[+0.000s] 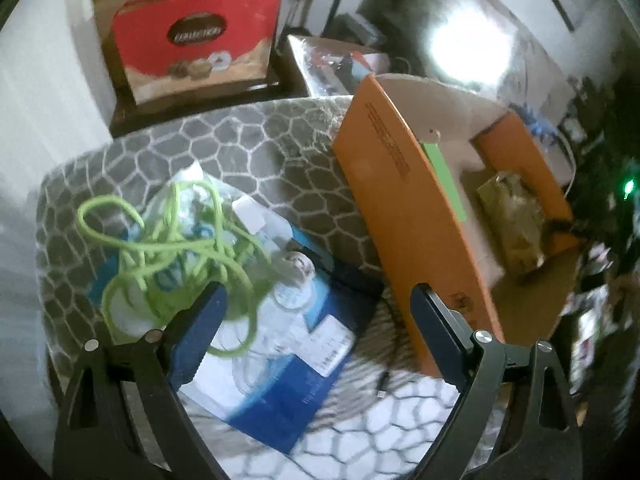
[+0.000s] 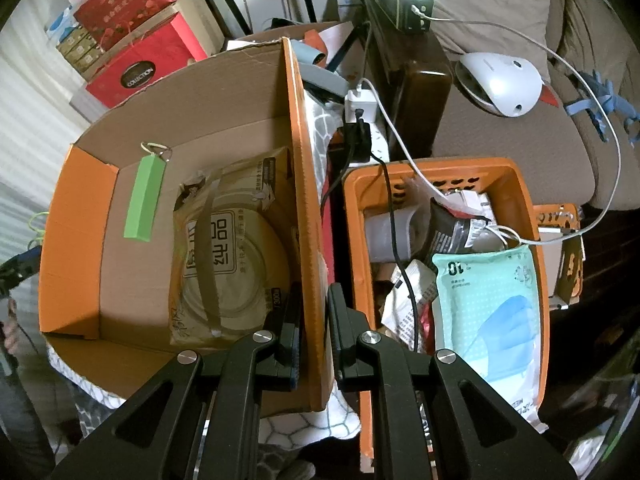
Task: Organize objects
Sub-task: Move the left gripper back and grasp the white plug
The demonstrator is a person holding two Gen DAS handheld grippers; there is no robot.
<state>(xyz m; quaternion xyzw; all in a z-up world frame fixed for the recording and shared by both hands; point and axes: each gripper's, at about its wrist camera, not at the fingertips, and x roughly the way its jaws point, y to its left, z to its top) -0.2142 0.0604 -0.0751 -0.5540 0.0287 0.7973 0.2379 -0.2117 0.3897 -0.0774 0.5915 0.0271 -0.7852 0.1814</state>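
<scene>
The right gripper (image 2: 314, 316) is clamped on the wall of the orange cardboard box (image 2: 308, 184), which holds a tissue pack (image 2: 236, 248) and a green tag (image 2: 145, 196). The left gripper (image 1: 320, 312), fingers apart, hovers over a green cord (image 1: 172, 240) lying on blue packages (image 1: 288, 364) upon the grey blanket (image 1: 256, 140).

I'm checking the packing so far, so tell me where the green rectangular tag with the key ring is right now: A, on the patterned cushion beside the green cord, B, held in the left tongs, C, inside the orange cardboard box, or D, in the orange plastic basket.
C: the green tag lies against the inner wall of the orange cardboard box, next to the tissue pack, while the left tongs are open and empty.
</scene>
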